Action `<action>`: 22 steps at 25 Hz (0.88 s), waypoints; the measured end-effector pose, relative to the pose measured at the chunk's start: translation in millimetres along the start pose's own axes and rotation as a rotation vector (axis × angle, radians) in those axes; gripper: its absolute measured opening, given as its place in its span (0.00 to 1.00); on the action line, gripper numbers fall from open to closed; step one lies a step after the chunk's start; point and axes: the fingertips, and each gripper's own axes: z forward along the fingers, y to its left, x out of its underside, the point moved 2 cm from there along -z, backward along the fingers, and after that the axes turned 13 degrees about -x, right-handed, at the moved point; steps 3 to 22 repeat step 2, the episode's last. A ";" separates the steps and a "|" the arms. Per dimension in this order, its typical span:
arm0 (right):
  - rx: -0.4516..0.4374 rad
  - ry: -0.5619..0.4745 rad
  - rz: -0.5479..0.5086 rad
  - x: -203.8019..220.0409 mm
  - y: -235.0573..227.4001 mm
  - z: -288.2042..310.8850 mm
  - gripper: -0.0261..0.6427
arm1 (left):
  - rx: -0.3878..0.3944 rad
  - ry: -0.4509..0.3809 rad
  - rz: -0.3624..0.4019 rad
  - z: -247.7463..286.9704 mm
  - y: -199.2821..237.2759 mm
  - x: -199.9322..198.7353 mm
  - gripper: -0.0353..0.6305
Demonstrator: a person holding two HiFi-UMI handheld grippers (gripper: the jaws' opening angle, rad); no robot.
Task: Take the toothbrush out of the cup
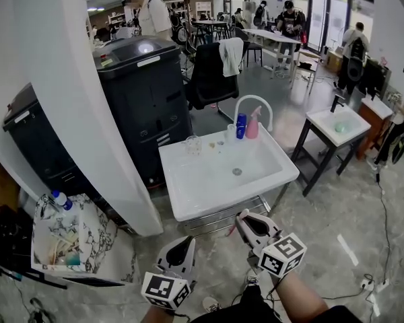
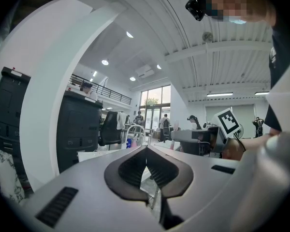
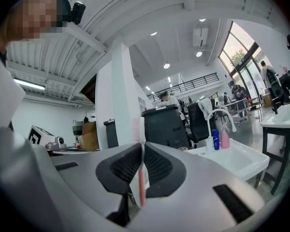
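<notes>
Your right gripper (image 3: 141, 146), nearest the lens, clamps the pink toothbrush (image 3: 141, 185) upright between its jaws, well back from the glass cup (image 1: 193, 145) on the sink (image 1: 188, 206) (removal appears complete), while your left gripper (image 2: 146, 153) rests closed and empty, apparently unneeded.

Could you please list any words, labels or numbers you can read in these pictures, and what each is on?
No text can be read.
On the blue bottle: too small to read.
On the white strip of the black copier: blurred.
On the marker cube: a square pattern only, no letters.
</notes>
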 end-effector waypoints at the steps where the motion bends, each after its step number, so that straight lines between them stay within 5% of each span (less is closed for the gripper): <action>1: 0.000 -0.001 -0.001 -0.1 0.1 0.6 0.08 | 0.000 -0.001 0.000 0.1 0.7 -0.3 0.08; 22: 0.000 -0.001 -0.001 -0.3 0.2 1.2 0.08 | 0.001 -0.002 0.000 0.3 1.3 -0.5 0.08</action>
